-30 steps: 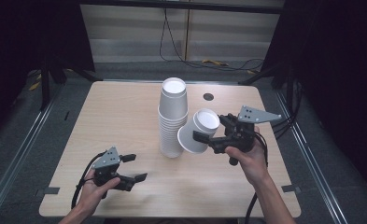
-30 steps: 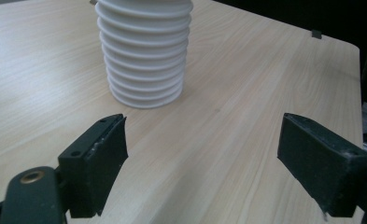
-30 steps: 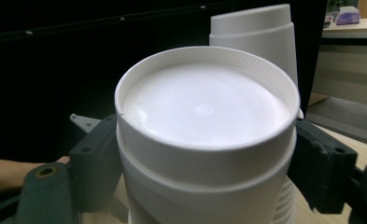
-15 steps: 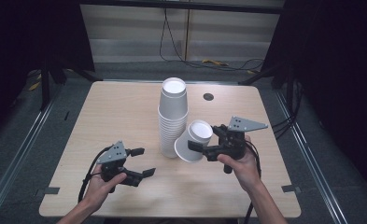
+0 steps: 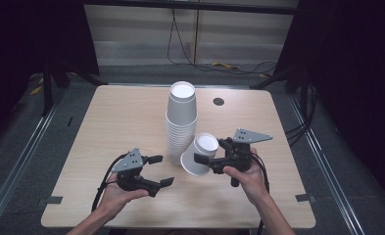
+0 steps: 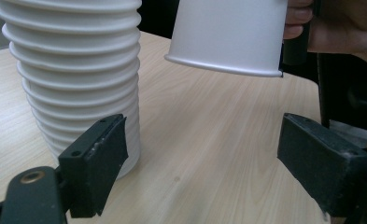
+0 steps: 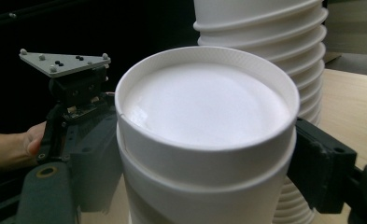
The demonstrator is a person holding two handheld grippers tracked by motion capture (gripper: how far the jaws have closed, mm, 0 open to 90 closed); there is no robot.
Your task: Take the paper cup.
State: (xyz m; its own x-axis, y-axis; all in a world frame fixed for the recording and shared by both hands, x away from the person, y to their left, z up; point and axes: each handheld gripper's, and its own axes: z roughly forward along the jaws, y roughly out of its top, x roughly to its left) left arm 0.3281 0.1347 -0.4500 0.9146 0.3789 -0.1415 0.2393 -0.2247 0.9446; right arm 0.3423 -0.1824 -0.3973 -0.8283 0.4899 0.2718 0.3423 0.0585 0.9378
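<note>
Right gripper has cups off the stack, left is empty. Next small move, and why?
Probably bring the open left gripper across to clasp the lower of the two nested cups held upside down by the right gripper. They hang above the table beside the stack, apparently to be pulled apart.

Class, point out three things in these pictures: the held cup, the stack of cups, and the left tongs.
Held cup (image 5: 200,155), high view, on its side wall.
Stack (image 5: 181,122), high view, on the ribbed rims at mid-height.
Left tongs (image 5: 161,170), high view, midway between the two open jaw tips.
</note>
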